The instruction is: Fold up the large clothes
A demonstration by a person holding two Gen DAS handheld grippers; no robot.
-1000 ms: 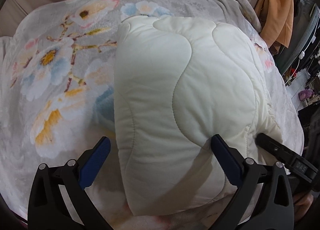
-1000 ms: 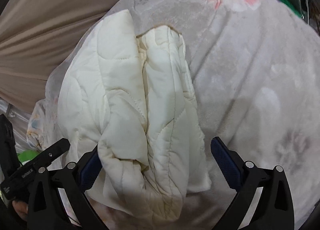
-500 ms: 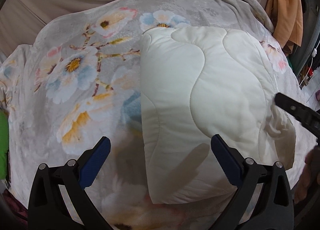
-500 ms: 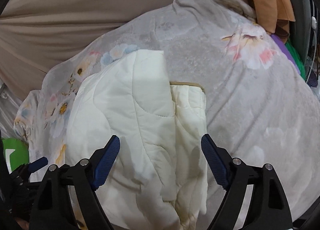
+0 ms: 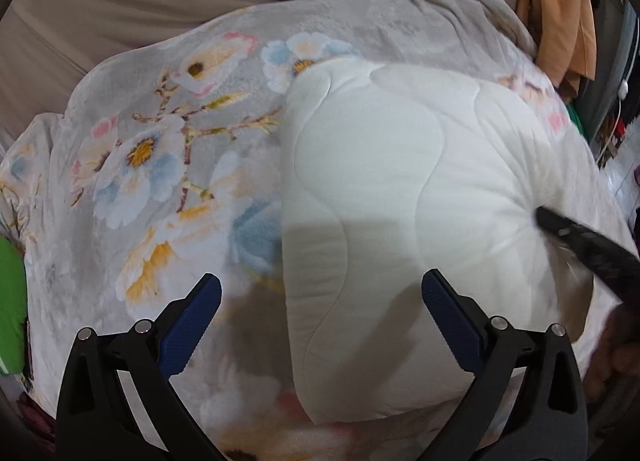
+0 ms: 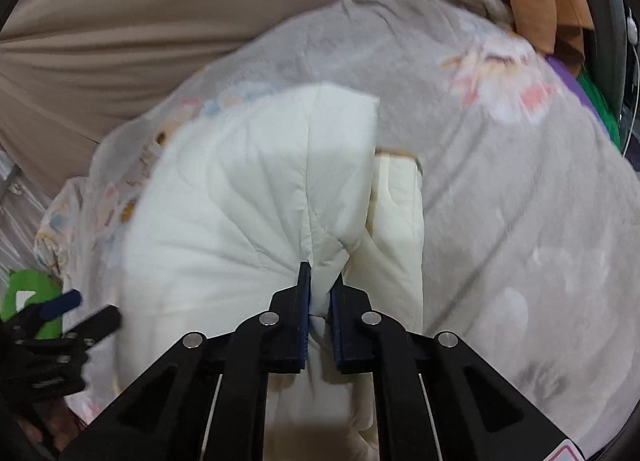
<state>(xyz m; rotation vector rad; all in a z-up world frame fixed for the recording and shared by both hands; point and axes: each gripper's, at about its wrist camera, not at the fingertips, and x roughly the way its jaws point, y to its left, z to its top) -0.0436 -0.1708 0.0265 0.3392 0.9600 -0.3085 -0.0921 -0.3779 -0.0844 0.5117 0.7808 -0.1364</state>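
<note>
Cream quilted jacket (image 5: pixel 400 221) folded into puffy block on floral blanket (image 5: pixel 160 149), right hand-held gripper (image 6: pixel 320 293) pinching its bunched edge, left hand-held gripper (image 5: pixel 320 321) wide apart, empty, above it.

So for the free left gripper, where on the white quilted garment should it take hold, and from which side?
Probably the long folded edge of the white quilted garment nearest the left gripper, coming in low from the floral blanket side. That edge lies straight and thick with bare blanket beside it, so an open finger could slide under. The right gripper already pinches the opposite side.
</note>
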